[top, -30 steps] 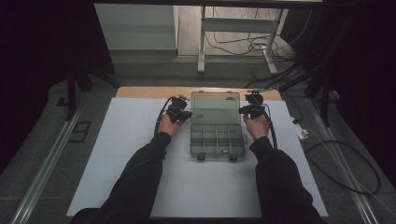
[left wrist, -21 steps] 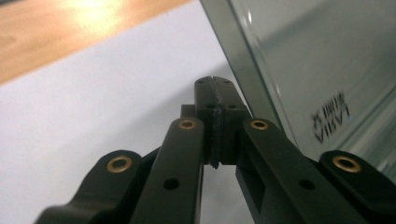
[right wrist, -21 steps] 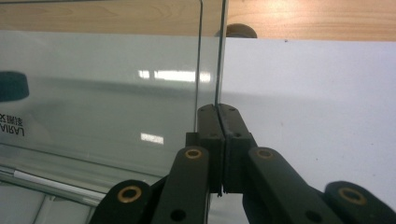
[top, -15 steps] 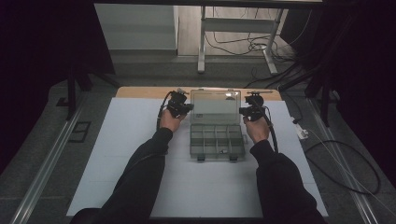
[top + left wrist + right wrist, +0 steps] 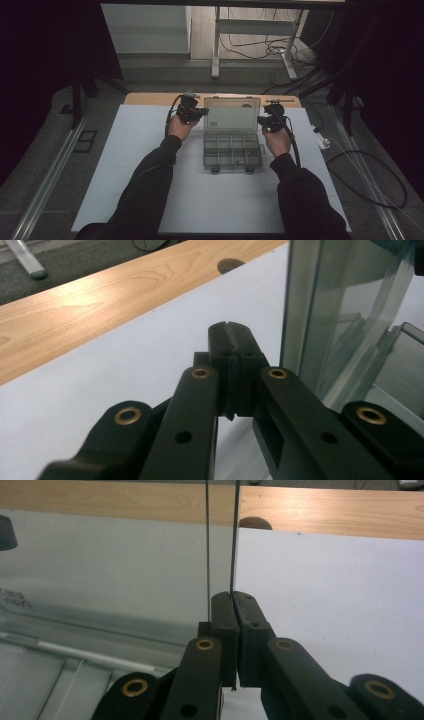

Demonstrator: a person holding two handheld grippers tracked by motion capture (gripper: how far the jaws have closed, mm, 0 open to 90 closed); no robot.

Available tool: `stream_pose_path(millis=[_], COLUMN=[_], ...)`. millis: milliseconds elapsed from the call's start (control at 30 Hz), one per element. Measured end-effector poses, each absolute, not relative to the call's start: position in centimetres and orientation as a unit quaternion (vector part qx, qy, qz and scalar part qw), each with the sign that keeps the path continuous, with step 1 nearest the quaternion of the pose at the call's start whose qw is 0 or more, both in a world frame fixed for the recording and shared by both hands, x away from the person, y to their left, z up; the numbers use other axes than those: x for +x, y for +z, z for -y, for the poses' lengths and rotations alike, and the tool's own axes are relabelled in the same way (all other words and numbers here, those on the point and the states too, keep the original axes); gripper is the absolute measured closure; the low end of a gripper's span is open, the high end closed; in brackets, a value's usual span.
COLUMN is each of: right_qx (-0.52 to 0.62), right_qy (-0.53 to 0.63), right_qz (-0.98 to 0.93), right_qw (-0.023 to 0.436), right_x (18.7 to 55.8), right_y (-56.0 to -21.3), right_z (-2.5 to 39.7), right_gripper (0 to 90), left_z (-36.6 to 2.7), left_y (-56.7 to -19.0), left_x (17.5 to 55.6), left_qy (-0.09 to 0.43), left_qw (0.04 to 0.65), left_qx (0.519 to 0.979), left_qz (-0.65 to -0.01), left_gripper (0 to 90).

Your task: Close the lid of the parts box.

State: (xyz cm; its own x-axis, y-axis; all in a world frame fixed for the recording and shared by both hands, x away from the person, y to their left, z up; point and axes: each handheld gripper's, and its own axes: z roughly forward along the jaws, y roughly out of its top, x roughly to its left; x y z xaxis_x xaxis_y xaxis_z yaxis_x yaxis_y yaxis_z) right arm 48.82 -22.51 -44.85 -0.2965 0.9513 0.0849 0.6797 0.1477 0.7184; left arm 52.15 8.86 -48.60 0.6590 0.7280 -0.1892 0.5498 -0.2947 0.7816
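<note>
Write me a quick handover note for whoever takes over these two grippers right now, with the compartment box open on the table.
Left gripper: jaws shut, empty, beside the left edge of the raised lid.
Right gripper: jaws shut, at the lid's right edge; whether it pinches that edge cannot be told.
Compartment box: on the white mat, mid-table, tray toward the person, clear lid standing up at the far side.
Done: lid is open.
Left: probably swing the lid fully back or start on the small parts in the tray; check the right grip first.
</note>
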Motion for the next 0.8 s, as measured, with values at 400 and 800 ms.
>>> stream_pose_path(millis=[400, 800], right_qx=[0.516, 0.475], right_qy=[0.351, 0.374], right_qz=[-0.763, -0.782], right_qw=[0.167, 0.151], right_x=[46.6, 44.8], right_y=[-43.4, -42.0], right_z=[23.8, 23.7], right_gripper=[88.7, 88.7], left_z=[-8.9, -8.8], left_y=[-47.7, -46.8], left_x=[50.8, 48.9], left_qy=[0.093, 0.084], left_qw=[0.439, 0.434], left_qx=[0.810, 0.824], left_qz=[-0.378, -0.355], left_gripper=[89.4, 89.3])
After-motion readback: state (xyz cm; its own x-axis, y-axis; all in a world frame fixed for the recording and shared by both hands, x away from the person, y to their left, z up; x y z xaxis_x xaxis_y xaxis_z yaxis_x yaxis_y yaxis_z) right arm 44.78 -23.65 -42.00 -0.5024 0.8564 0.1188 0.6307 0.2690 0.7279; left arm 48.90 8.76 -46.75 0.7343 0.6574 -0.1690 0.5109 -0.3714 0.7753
